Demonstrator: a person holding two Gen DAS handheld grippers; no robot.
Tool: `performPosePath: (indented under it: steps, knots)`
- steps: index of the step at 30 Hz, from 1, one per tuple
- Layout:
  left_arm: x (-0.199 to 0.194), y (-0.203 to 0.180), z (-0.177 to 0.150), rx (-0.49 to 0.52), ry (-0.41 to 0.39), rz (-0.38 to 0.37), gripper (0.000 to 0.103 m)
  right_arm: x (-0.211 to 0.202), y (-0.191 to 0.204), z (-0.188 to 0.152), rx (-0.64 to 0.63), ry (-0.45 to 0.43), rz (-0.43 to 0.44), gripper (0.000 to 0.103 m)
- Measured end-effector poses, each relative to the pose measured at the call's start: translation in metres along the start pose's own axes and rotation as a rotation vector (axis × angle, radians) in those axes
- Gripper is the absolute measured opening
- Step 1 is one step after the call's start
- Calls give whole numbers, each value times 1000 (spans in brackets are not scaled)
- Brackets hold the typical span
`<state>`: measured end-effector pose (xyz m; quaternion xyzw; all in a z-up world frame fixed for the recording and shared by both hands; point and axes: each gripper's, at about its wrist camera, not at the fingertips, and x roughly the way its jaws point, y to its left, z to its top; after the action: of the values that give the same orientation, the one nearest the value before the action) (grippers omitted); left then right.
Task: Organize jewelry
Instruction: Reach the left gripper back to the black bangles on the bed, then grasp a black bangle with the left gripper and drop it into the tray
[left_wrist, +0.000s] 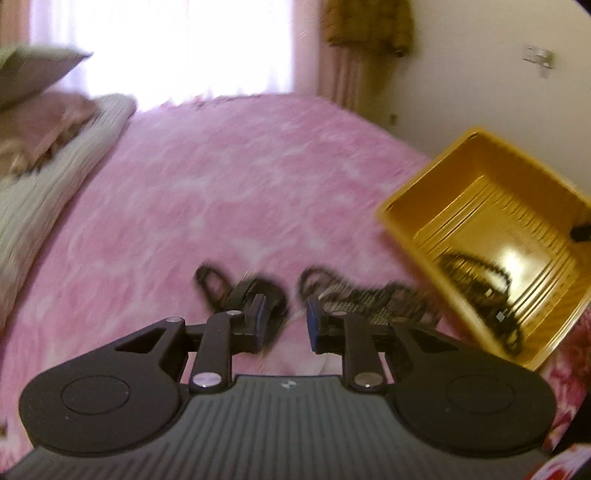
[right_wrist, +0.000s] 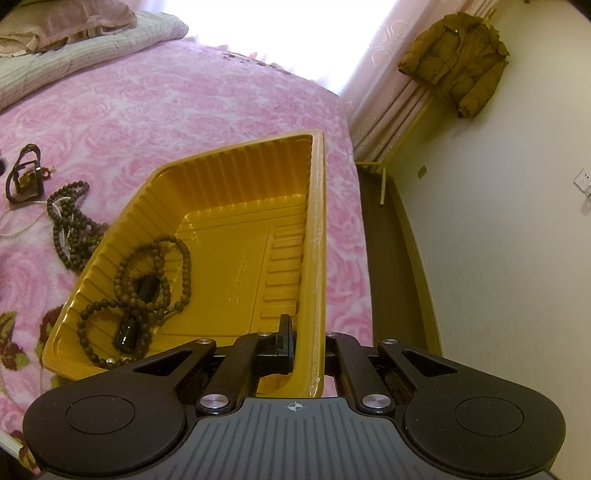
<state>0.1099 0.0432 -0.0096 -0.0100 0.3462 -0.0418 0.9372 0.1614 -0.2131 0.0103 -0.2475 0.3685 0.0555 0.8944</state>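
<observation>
A yellow plastic tray lies on the pink bed; it also shows in the left wrist view. My right gripper is shut on the tray's near right rim. Inside the tray lie a brown bead necklace and a black bracelet. On the blanket left of the tray lie another dark bead strand, a thin pearl chain and a black bangle. My left gripper is open and empty, just above the bead strand and black bangle. The left view is blurred.
The pink floral blanket covers the bed. A folded grey quilt and pillows lie at the far left. The bed's edge runs right of the tray, with floor and wall beyond. A brown jacket hangs by the curtain.
</observation>
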Motion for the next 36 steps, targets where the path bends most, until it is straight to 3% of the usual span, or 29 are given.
performPosePath:
  steps: [6, 11, 20, 25, 29, 36]
  knots:
    - [1, 15, -30, -17, 35, 49, 20, 3, -1, 1, -2, 5, 0, 3]
    - [7, 7, -38, 8, 47, 44, 20, 3, 0, 0, 1, 8, 2, 3]
    - [36, 9, -22, 6, 22, 91, 25, 4, 1, 0, 1, 11, 1, 3]
    - [57, 18, -13, -25, 52, 99, 25, 4, 1, 0, 1, 12, 1, 3]
    - [58, 24, -11, -58, 73, 97, 14, 4, 1, 0, 1, 13, 1, 3]
    - [39, 32, -12, -120, 55, 64, 6, 5, 2, 0, -2, 13, -1, 3]
